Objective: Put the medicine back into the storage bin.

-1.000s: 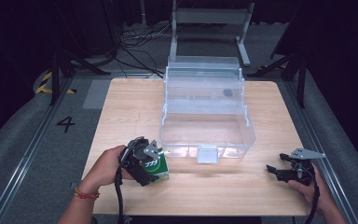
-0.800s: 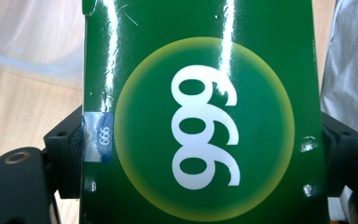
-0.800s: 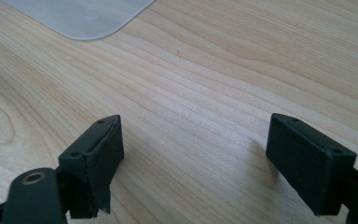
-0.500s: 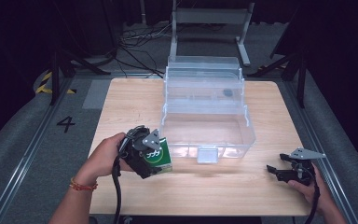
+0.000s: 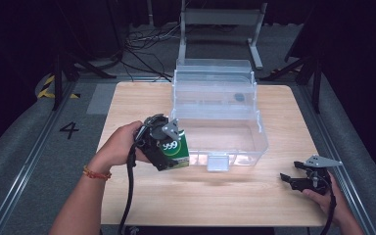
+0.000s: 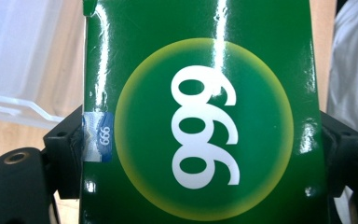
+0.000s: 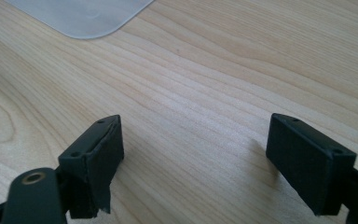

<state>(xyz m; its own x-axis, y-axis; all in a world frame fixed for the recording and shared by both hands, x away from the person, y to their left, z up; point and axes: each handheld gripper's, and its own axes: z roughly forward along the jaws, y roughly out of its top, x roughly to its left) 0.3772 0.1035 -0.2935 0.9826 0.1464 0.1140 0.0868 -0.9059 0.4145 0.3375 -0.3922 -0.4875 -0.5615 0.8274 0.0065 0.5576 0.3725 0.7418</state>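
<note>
A green box [image 5: 175,151] with a white "999" in a yellow-edged circle is held off the table just left of a clear plastic bin [image 5: 254,142]. My left gripper [image 5: 164,147] is shut on it. In the left gripper view the green box [image 6: 200,116] fills the space between both jaws, its print upside down. My right gripper [image 5: 286,179] rests low at the table's front right, open, with bare wood between its pads [image 7: 95,154].
The clear bin has a raised lid [image 5: 214,78] standing behind it and a front latch [image 5: 218,161]. A small dark object [image 5: 239,96] lies in its back section. The wooden table [image 5: 200,196] ends close behind both hands. A clear bin corner [image 7: 84,16] shows ahead of the right gripper.
My left gripper has lifted the green box and carried it up and right, toward the bin's front left corner. The right gripper has stayed put.
</note>
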